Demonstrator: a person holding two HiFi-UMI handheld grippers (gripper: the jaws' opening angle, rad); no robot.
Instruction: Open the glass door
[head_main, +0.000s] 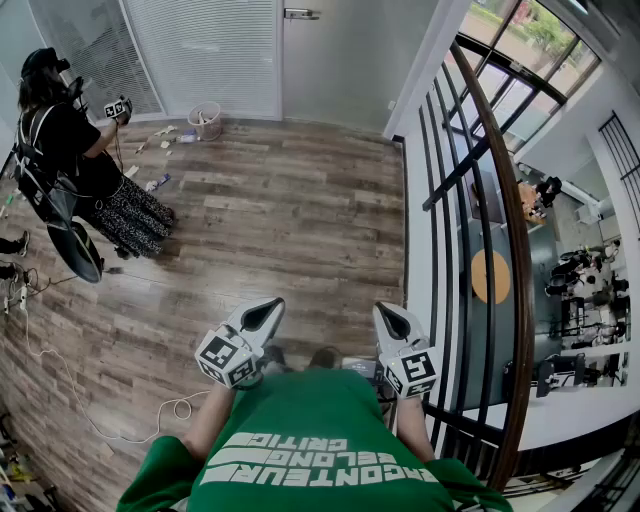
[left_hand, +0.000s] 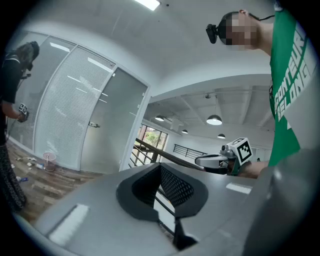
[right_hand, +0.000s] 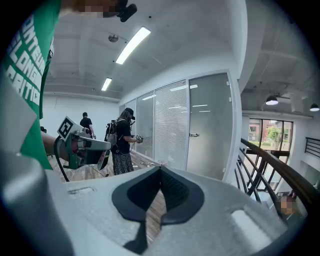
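The frosted glass door (head_main: 340, 60) stands shut at the far end of the wooden floor, with a metal handle (head_main: 298, 13) near its left edge. It also shows in the left gripper view as the door (left_hand: 107, 125) and in the right gripper view as the door (right_hand: 210, 125) with its handle (right_hand: 194, 134). Both grippers are held close to my body, far from the door. My left gripper (head_main: 262, 315) (left_hand: 160, 167) is shut and empty. My right gripper (head_main: 390, 320) (right_hand: 160, 170) is also shut with nothing in it.
A dark curved railing (head_main: 500, 200) runs along the right over a drop to a lower floor. A person in black (head_main: 70, 150) stands at the left by the blinds. A small basket (head_main: 205, 120) and litter lie by the wall. Cables (head_main: 60, 370) trail on the floor at left.
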